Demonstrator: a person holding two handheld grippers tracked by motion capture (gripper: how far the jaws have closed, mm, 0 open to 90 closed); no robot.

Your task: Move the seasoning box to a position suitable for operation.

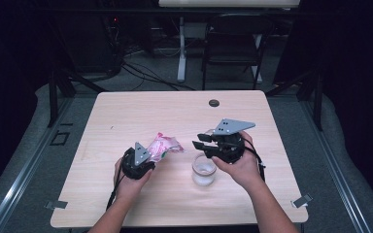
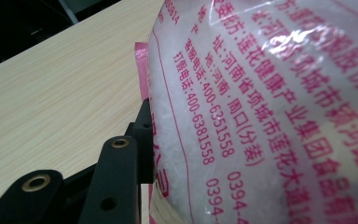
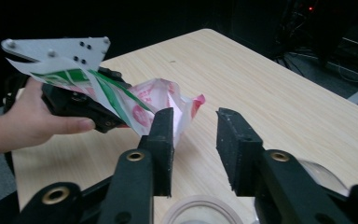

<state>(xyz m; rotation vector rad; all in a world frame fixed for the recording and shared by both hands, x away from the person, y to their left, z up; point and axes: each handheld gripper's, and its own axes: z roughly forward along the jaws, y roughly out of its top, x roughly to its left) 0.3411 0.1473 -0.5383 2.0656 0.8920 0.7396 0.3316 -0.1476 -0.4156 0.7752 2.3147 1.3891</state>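
Observation:
A clear plastic bag (image 1: 165, 144) with pink print and white granules hangs just above the wooden table (image 1: 126, 116). My left gripper (image 1: 150, 154) is shut on its lower end. In the left gripper view the bag (image 2: 270, 102) is pressed against one black finger (image 2: 142, 135), and the other jaw is hidden behind it. My right gripper (image 1: 200, 141) stands open with nothing between its fingers, above and a little behind a small clear glass jar (image 1: 204, 171). In the right gripper view its jaws (image 3: 193, 149) point at the bag's open top (image 3: 168, 98), with the jar's rim (image 3: 200, 212) below.
A round cable hole (image 1: 214, 103) sits in the table's far edge. A dark chair (image 1: 233, 43) and a white table leg (image 1: 181, 48) stand beyond the table. Metal clips (image 1: 302, 200) mark the front corners. Bare wood lies to the left and at the back.

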